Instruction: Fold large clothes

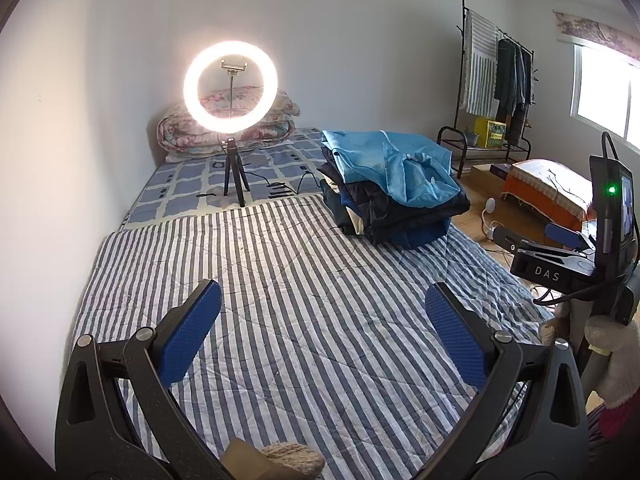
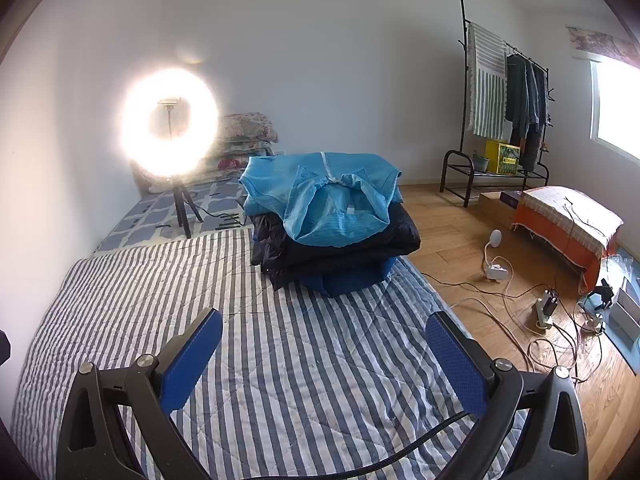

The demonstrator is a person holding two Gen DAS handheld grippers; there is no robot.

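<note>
Hovering over striped quilt: L claw + R claw agape, empty; crinkly blue garment atop stack.

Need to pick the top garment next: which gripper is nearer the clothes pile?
Right, likely. The clothes pile sits just ahead of the right gripper; from the left gripper it lies farther off, ahead and rightward. Both are open and empty.

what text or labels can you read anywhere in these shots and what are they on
"DAS": white letters on the black body of the right gripper, seen from the left wrist view.
Yellow box on the rack's lower shelf: printed label, too small and blurred to read.
Small screen mounted on the right gripper: lit, content unreadable.
Dark marks on the blue checked sheet: they look like a pattern; if lettering, unreadable.
Nothing else is legible.
</note>
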